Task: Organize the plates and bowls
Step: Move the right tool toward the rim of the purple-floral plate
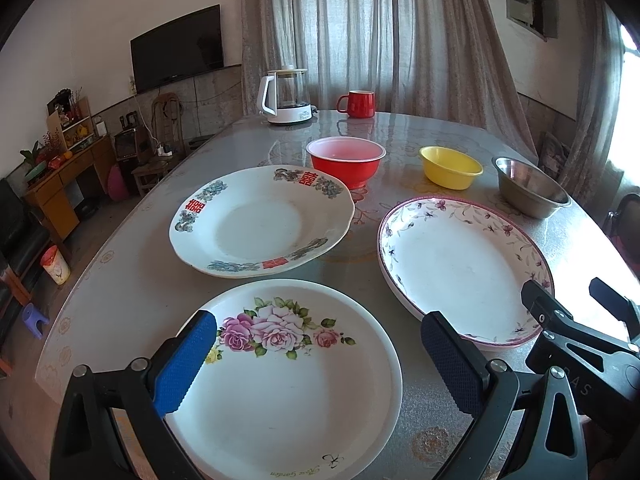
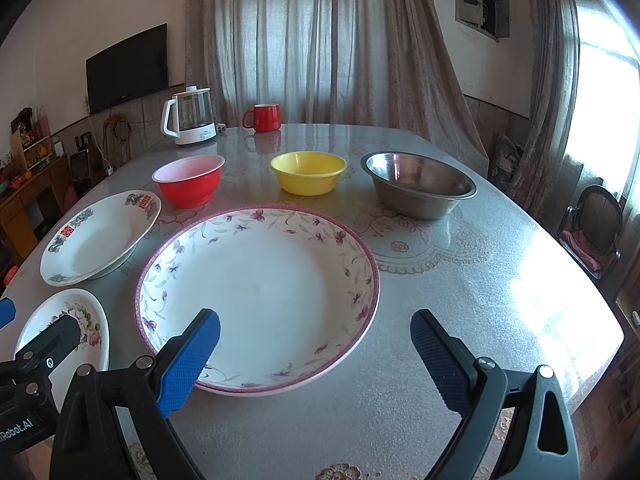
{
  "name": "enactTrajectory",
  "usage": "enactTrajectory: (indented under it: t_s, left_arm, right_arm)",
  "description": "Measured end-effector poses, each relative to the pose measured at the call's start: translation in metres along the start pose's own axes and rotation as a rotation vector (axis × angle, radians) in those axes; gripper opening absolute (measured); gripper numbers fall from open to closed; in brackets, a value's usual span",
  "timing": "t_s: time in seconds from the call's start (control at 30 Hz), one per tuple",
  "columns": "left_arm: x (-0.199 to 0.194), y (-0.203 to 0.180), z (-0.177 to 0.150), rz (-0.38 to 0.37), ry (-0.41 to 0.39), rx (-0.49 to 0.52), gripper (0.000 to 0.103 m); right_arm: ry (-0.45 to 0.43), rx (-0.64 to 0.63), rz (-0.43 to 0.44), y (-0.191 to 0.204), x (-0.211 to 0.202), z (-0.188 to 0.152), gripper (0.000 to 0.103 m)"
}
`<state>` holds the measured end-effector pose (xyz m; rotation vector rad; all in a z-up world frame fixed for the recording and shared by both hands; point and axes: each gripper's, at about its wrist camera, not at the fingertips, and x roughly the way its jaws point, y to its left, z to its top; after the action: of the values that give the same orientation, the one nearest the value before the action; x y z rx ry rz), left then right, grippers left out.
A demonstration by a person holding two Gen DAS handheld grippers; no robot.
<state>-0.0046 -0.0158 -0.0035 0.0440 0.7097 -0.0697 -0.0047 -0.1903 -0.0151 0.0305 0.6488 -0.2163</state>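
3 plates (image 1: 260, 220), 3 bowls (image 2: 308, 172), kettle (image 1: 286, 96), mug (image 1: 358, 104)

Home living-dining room, wall television (image 1: 176, 48), curtained window (image 2: 304, 40), dining table (image 2: 440, 280), electric kettle (image 1: 286, 96)

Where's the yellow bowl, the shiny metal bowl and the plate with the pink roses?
yellow bowl (image 2: 308, 172), right wrist view, on its inside wall.
shiny metal bowl (image 2: 418, 178), right wrist view, on its inner bottom.
plate with the pink roses (image 1: 288, 376), left wrist view, on its bare white middle.
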Motion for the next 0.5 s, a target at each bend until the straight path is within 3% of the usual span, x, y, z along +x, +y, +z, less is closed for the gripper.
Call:
enactTrajectory:
  t_s: [0.5]
  left_arm:
    - [0.005, -0.016, 0.007, -0.044, 0.009, 0.047, 0.103]
  right_arm:
    - [0.022, 0.058, -0.052, -0.038, 0.013, 0.005, 0.098]
